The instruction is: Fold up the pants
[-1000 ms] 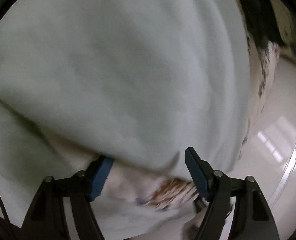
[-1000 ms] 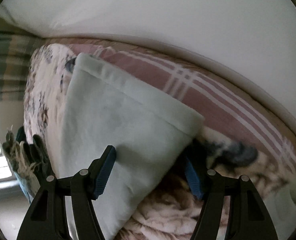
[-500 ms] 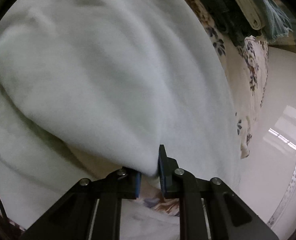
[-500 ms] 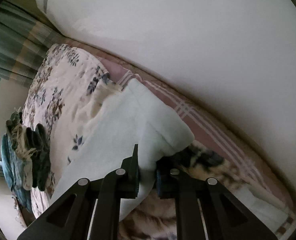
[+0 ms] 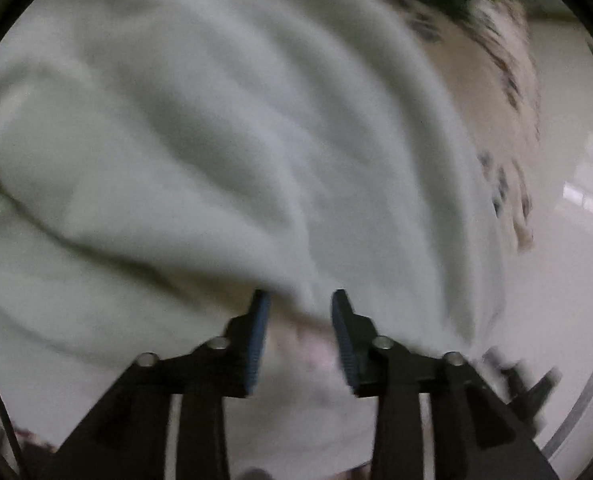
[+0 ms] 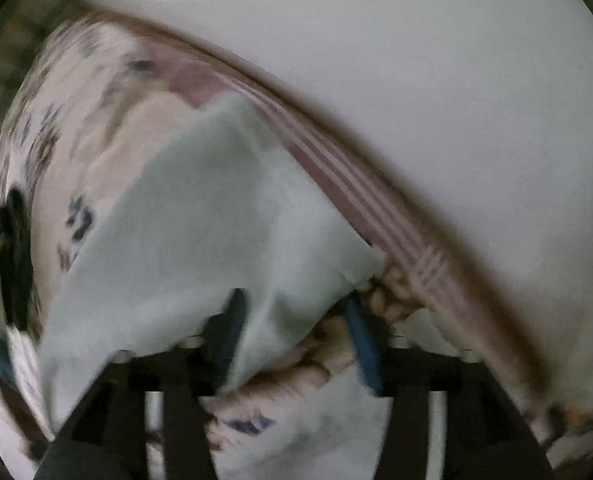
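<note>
The pale mint fleece pants [image 5: 224, 128] fill most of the left wrist view, lying in soft folds on the bed. My left gripper [image 5: 299, 308] is open, its blue pads apart, with a fold of the fabric hanging just ahead of them. In the right wrist view a pant leg [image 6: 216, 220] with its hem corner lies over the floral bedding. My right gripper [image 6: 296, 312] is open; the cloth drapes over the left finger [image 6: 232, 320] and sits loose between the pads. Both views are motion-blurred.
Floral bedding [image 6: 64, 128] and a pink plaid sheet [image 6: 336, 176] lie under the pants, against a white wall [image 6: 416, 60]. A glossy pale floor [image 5: 568, 240] lies to the right of the bed edge. Dark clothes [image 6: 12, 232] are piled at far left.
Both grippers were shut on the pants half a second ago and have now opened, letting the fabric go. Both cameras are moving fast, blurring the views.
</note>
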A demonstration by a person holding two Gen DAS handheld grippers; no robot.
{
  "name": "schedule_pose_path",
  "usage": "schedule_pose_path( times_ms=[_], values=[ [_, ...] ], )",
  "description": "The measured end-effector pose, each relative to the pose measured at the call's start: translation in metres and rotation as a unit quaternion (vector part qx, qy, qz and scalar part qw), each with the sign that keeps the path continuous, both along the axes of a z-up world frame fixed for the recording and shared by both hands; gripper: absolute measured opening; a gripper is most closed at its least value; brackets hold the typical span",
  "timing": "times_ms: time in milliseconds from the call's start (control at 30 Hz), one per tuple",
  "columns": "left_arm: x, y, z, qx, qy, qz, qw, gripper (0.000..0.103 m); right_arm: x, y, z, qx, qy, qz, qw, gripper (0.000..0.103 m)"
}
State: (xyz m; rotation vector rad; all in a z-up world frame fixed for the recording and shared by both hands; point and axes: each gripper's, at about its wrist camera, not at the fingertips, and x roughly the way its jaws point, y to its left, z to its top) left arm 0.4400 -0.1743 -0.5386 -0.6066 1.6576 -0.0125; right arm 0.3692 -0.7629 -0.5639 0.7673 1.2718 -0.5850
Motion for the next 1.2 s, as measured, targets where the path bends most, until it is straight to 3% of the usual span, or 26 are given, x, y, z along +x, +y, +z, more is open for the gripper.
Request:
schedule_pose_path(
  times_ms=[33,133,200,300,333,400,467,500,567,633,667,767,800,867,933,1000,1067,1200],
  values=[
    [-0.004,-0.003,0.011,0.010,-0.011,-0.016,0.9998,0.061,0.005,0.005,0.012,-0.018,-0.006,0.016,1.000,0.072],
    [-0.011,-0.017,0.034,0.056,-0.070,-0.064,0.9939,0.083,0.037,0.023,0.027,-0.034,-0.033,0.087,0.995,0.072],
    [-0.005,-0.031,0.034,0.087,-0.098,-0.103,0.9860,0.084,0.069,0.039,0.014,-0.012,-0.031,0.144,0.989,0.072],
    [0.021,-0.039,0.025,0.110,-0.125,-0.111,0.9798,0.084,0.107,0.066,-0.029,0.045,-0.002,0.234,0.971,0.072],
    [0.027,-0.038,0.023,0.119,-0.133,-0.113,0.9775,0.085,0.118,0.068,-0.040,0.035,0.023,0.253,0.967,0.071],
    [0.049,-0.034,0.016,0.134,-0.140,-0.119,0.9738,0.090,0.126,0.071,-0.062,-0.037,0.079,0.287,0.954,0.071],
    [0.061,-0.023,0.013,0.157,-0.144,-0.117,0.9700,0.090,0.127,0.055,-0.074,-0.050,0.098,0.265,0.958,0.075],
    [0.068,-0.015,0.011,0.163,-0.144,-0.119,0.9688,0.090,0.128,0.051,-0.075,-0.041,0.103,0.254,0.961,0.076],
    [0.081,-0.002,0.010,0.154,-0.145,-0.128,0.9690,0.090,0.139,0.060,-0.063,-0.054,0.120,0.267,0.955,0.076],
    [0.100,0.008,0.012,0.135,-0.149,-0.152,0.9677,0.089,0.159,0.086,-0.035,-0.036,0.080,0.319,0.944,0.076],
    [0.109,0.012,0.015,0.135,-0.152,-0.169,0.9645,0.089,0.172,0.104,-0.024,-0.015,0.066,0.353,0.933,0.076],
    [0.140,0.017,0.021,0.143,-0.145,-0.248,0.9470,0.090,0.219,0.176,0.007,0.001,0.033,0.474,0.880,0.080],
    [0.151,0.016,0.017,0.151,-0.129,-0.285,0.9378,0.090,0.238,0.206,0.012,0.014,0.030,0.521,0.853,0.082],
    [0.168,0.017,0.011,0.165,-0.108,-0.341,0.9193,0.089,0.267,0.247,0.011,0.034,0.040,0.579,0.814,0.085],
    [0.188,0.016,0.000,0.185,-0.097,-0.393,0.8955,0.089,0.296,0.282,0.000,0.027,0.073,0.628,0.774,0.085],
    [0.208,0.016,-0.018,0.194,-0.076,-0.444,0.8715,0.089,0.321,0.301,-0.017,0.010,0.113,0.652,0.749,0.085],
    [0.221,0.016,-0.040,0.191,-0.043,-0.494,0.8470,0.089,0.340,0.308,-0.030,0.015,0.135,0.664,0.736,0.085],
    [0.232,0.017,-0.081,0.144,0.017,-0.560,0.8158,0.089,0.352,0.313,-0.069,0.048,0.197,0.693,0.691,0.085]
  ],
)
